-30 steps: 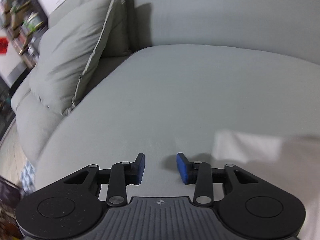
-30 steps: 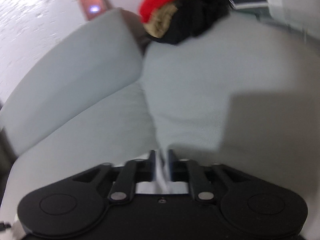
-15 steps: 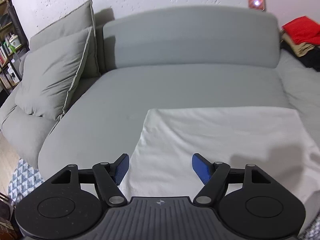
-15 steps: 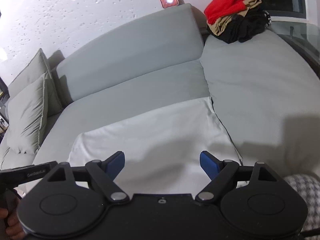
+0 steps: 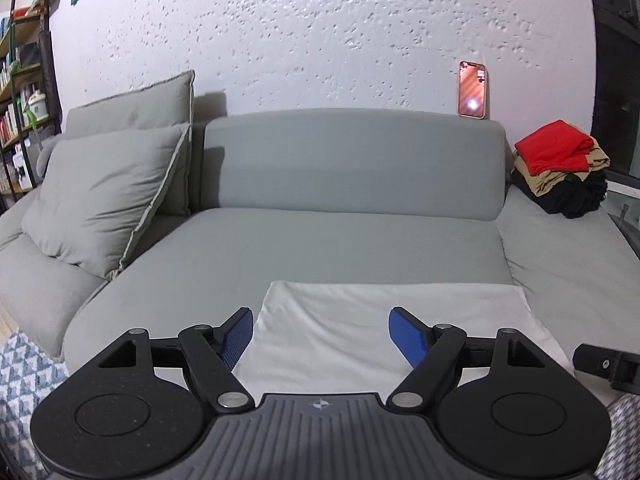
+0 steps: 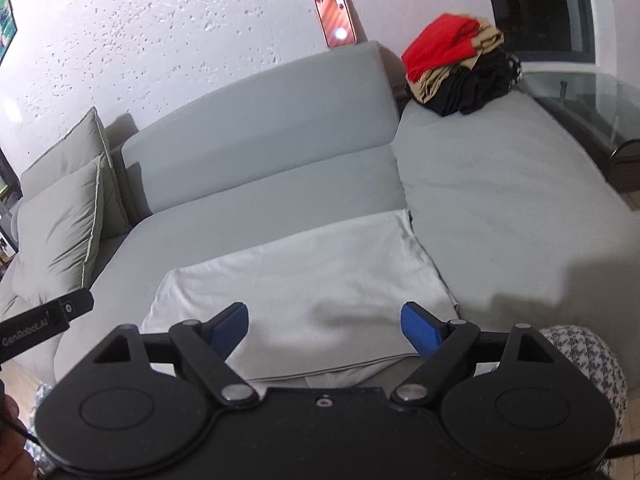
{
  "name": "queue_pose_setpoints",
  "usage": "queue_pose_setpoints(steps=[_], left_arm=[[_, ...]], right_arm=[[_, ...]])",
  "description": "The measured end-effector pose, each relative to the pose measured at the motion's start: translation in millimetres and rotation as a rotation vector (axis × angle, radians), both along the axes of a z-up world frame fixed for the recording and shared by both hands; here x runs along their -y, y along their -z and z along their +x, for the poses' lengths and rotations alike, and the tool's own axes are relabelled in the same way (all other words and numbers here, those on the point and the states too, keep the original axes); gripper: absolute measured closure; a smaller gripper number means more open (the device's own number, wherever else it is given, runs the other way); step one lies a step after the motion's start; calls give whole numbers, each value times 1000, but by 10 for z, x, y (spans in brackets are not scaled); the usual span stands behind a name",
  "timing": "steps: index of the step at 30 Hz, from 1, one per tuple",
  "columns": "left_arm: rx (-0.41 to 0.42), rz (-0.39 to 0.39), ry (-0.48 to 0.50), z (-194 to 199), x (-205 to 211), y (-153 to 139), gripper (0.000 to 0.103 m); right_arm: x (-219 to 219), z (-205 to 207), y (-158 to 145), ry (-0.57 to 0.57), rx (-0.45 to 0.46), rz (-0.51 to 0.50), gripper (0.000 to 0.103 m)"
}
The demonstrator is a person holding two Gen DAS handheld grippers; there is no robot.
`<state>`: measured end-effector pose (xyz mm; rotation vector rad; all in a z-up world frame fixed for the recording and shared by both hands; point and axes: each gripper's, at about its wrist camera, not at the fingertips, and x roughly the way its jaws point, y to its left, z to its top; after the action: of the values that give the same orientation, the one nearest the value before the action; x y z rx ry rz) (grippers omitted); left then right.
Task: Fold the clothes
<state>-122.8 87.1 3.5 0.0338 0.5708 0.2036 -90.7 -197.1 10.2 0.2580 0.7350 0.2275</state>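
**A:** Where is the garment?

**B:** A folded white cloth [image 5: 394, 320] lies flat on the seat of a grey sofa [image 5: 344, 236], near its front edge, its right end reaching the seam with the neighbouring cushion.

**A:** And the tongs?

**B:** The left tongs [image 5: 321, 334] hang spread wide above the cloth's near-left part, blue pads [image 5: 408, 340] well apart, holding nothing. The right tongs [image 6: 325, 326] are likewise wide open over the cloth's near edge, empty. From the right wrist view, the tip of the left tool shows at the left margin, beside the sofa front.

**A:** What else is in frame?

**B:** A stack of clothes [image 6: 458, 66] — red on top, tan beneath, black at the bottom — sits at the far right corner of the sofa, well apart from the white cloth. Two grey pillows [image 5: 108, 196] lean at the left end. A phone [image 5: 472, 90] stands upright on the backrest against the textured white wall, screen lit.
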Motion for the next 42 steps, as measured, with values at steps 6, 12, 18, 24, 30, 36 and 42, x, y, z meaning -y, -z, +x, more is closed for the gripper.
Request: queue_pose_setpoints(steps=[6, 12, 18, 24, 30, 36, 42], left_arm=[[-146, -29, 17, -40, 58, 84, 27], [-265, -50, 1, -30, 87, 231, 27], [-264, -22, -9, -99, 106, 275, 27], [-222, 34, 7, -186, 142, 294, 27], [-160, 67, 16, -254, 161, 256, 26], [-177, 35, 71, -178, 115, 329, 25], [-221, -58, 131, 237, -385, 615, 68]], right_arm=[[-2, -97, 78, -3, -15, -9, 18], [59, -159, 233, -10, -51, 4, 18], [94, -210, 318, 1, -64, 26, 18], [124, -248, 396, 11, -74, 46, 18], [110, -273, 430, 12, -87, 52, 18], [97, -246, 483, 10, -86, 39, 18], [239, 101, 673, 46, -44, -15, 86]])
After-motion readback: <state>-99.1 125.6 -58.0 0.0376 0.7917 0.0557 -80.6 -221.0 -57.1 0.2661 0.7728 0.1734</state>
